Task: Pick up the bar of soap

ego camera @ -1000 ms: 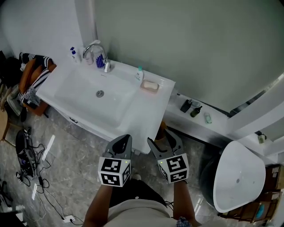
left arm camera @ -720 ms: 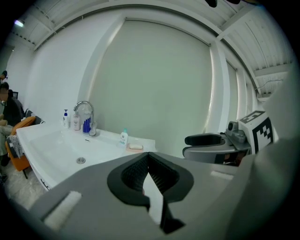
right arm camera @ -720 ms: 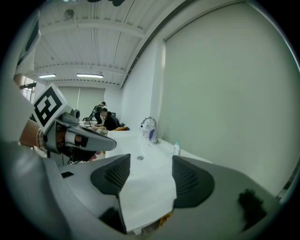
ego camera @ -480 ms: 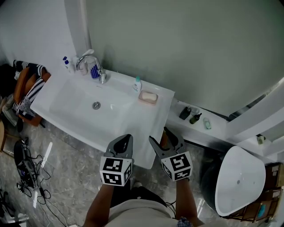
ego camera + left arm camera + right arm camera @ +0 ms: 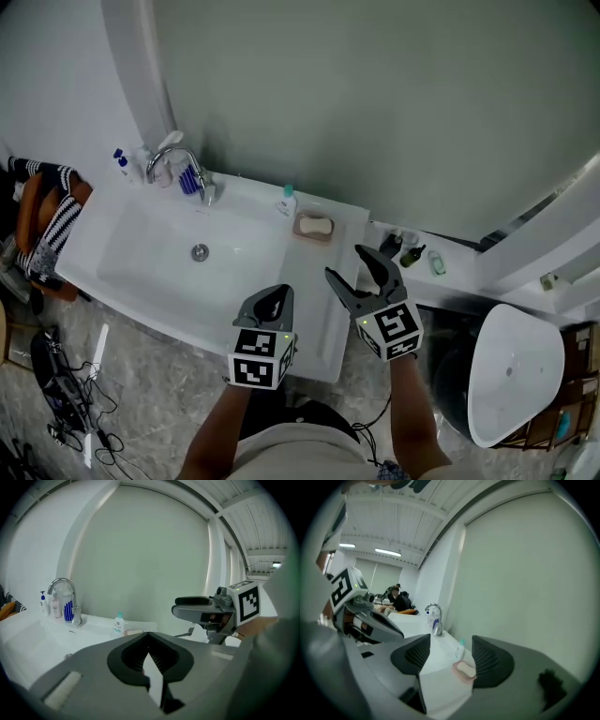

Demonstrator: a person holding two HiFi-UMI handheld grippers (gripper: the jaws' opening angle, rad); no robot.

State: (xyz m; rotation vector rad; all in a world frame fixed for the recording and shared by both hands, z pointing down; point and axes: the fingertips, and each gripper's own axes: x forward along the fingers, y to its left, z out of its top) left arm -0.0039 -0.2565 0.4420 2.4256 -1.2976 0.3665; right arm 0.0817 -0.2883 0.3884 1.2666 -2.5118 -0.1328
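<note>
The pale bar of soap (image 5: 314,225) lies in a pink dish (image 5: 302,233) on the back right corner of the white sink (image 5: 141,253). My right gripper (image 5: 350,264) is open and hovers over the sink's right edge, a short way in front of the soap. In the right gripper view the soap (image 5: 465,669) shows between the open jaws of the right gripper (image 5: 450,656), farther ahead. My left gripper (image 5: 275,300) is shut and empty above the sink's front edge. In the left gripper view the left gripper (image 5: 149,637) has its jaws together.
A chrome faucet (image 5: 187,169) and several bottles stand at the back left of the sink. A small white bottle (image 5: 286,202) stands just left of the dish. Small bottles (image 5: 412,255) sit on a ledge to the right. A white toilet (image 5: 511,384) is at the lower right.
Both grippers have moved forward from the floor side to over the sink's front. The right gripper has come closer to the soap. Both keep their state.
</note>
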